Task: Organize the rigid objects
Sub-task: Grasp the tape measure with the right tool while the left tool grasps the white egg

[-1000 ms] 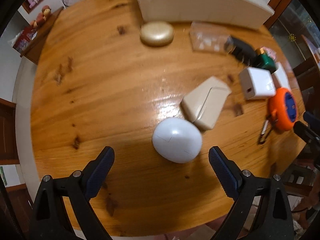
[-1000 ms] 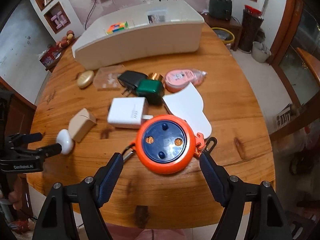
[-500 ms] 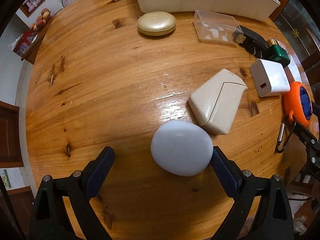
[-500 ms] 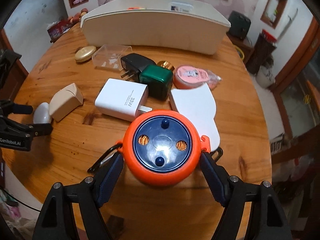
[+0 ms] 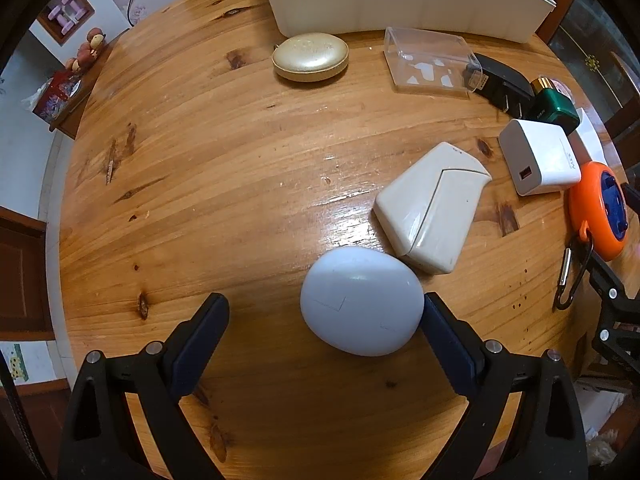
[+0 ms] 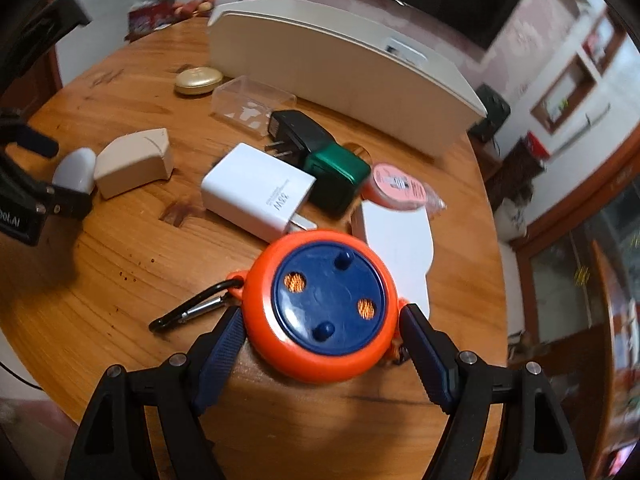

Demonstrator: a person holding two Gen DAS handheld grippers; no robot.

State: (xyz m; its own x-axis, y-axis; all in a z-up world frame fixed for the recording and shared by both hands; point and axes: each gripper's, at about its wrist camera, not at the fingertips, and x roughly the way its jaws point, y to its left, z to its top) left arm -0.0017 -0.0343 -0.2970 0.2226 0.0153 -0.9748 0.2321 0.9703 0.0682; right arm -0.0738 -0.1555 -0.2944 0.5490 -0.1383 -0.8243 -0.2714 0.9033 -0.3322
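My left gripper [image 5: 325, 312] is open around a white egg-shaped case [image 5: 362, 300] on the round wooden table [image 5: 200, 160]; its right finger touches the case, the left finger stands apart. My right gripper [image 6: 320, 330] is shut on an orange and blue round reel [image 6: 322, 308] with a carabiner [image 6: 188, 312], and holds it tilted above the table. The reel also shows in the left wrist view [image 5: 598, 210]. The egg case also shows in the right wrist view [image 6: 75, 170].
A long white bin [image 6: 340, 68] stands at the back. On the table lie a beige wedge case [image 5: 432, 206], a gold oval case [image 5: 310, 56], a clear plastic box [image 5: 428, 62], a white charger [image 6: 258, 190], a black plug [image 6: 298, 132], a green box [image 6: 336, 178], a pink roll [image 6: 396, 186] and a white card [image 6: 396, 240].
My left gripper moved forward until the egg case sits between its fingers. My right gripper closed on the orange reel, lifted it and swung it to the right.
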